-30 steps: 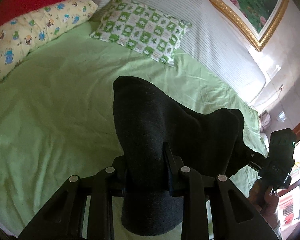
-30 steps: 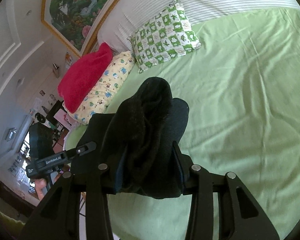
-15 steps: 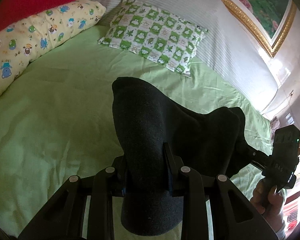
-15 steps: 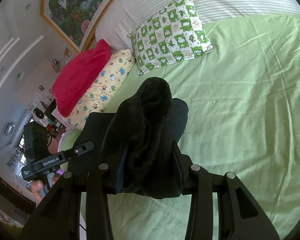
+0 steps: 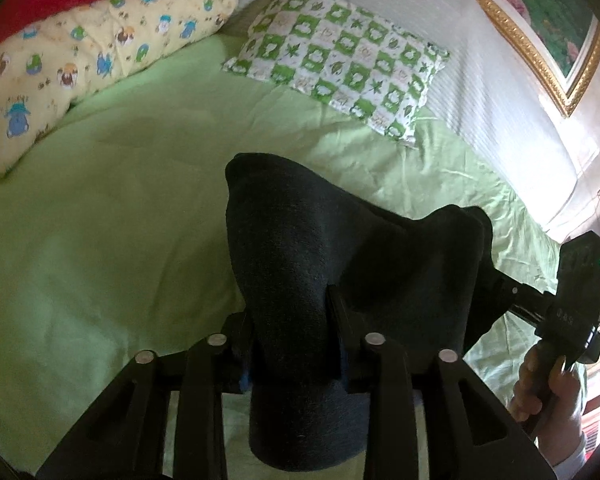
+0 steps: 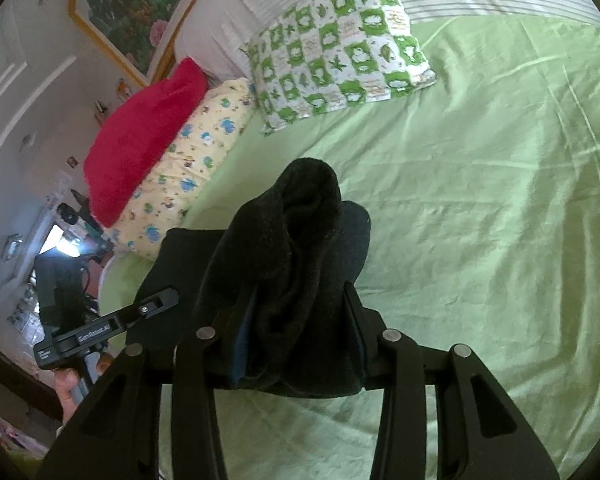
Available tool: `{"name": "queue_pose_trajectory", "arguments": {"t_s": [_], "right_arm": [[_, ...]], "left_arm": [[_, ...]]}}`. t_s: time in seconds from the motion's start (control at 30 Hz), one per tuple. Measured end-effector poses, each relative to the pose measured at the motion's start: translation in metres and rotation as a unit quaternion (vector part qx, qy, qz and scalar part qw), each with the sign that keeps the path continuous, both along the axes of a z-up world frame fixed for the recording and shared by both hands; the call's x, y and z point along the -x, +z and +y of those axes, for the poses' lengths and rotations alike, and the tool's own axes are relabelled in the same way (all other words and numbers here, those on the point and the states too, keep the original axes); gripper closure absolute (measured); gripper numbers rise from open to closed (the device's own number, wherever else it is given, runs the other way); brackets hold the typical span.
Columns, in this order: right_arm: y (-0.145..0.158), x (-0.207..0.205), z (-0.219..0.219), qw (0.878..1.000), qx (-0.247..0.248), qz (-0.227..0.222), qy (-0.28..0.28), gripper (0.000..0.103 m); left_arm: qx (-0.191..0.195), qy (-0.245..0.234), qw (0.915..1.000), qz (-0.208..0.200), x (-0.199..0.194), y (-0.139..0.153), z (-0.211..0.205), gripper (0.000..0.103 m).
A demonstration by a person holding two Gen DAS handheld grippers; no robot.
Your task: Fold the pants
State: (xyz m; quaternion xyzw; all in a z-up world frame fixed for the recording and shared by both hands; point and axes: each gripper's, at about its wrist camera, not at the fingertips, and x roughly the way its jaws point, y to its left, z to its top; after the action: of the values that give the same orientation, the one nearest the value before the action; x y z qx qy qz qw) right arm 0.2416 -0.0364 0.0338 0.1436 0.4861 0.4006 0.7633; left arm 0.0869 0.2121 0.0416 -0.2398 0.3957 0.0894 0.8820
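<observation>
The dark grey pants (image 5: 300, 264) hang bunched between both grippers, lifted above the green bed sheet (image 5: 112, 208). My left gripper (image 5: 290, 312) is shut on one end of the pants, with cloth draping over and below its fingers. My right gripper (image 6: 300, 300) is shut on a thick bunch of the pants (image 6: 300, 232). The right gripper also shows at the right edge of the left wrist view (image 5: 576, 300). The left gripper shows at the lower left of the right wrist view (image 6: 100, 324). The gripping pads are hidden by cloth.
A green checked pillow (image 5: 340, 60), a yellow cartoon pillow (image 5: 80, 64) and a red pillow (image 6: 144, 136) lie at the head of the bed, against a white striped headboard (image 5: 480, 80). A framed painting (image 6: 140, 8) hangs above. The green sheet (image 6: 480, 200) spreads ahead.
Both grippers have moved forward toward the pillows with the pants still held; the pillows now look larger and nearer. The grips have not changed.
</observation>
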Motion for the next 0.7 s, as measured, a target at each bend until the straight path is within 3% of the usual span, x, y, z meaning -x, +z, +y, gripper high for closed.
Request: {"name": "queue_pose_trajectory", "arguments": {"t_s": [0.07,0.17,0.23,0.4,0.7], "right_arm": [[-0.005,-0.004,-0.003,1.000,0.012,-0.002,-0.010,0.051],[-0.012,-0.009,-0.011,1.000,0.018,-0.005,-0.017,0.048],[-0.017,-0.011,-0.014,1.000,0.020,-0.005,-0.021,0.043],[-0.023,-0.013,-0.016,0.999,0.022,-0.007,-0.027,0.043],[0.002,0.002,-0.019,0.999,0.021,-0.042,-0.023,0.041]], "left_arm": [[-0.005,0.006,1.0000,0.005,0.001,-0.005,0.001,0.053],[-0.030,0.010,0.9995,0.007,0.002,-0.010,-0.001,0.048],[-0.037,0.010,0.9992,0.008,0.002,-0.012,-0.001,0.047],[-0.059,0.015,0.9980,0.014,0.000,-0.012,-0.005,0.044],[-0.104,0.023,0.9942,0.012,0.021,0.010,-0.023,0.034]]}}
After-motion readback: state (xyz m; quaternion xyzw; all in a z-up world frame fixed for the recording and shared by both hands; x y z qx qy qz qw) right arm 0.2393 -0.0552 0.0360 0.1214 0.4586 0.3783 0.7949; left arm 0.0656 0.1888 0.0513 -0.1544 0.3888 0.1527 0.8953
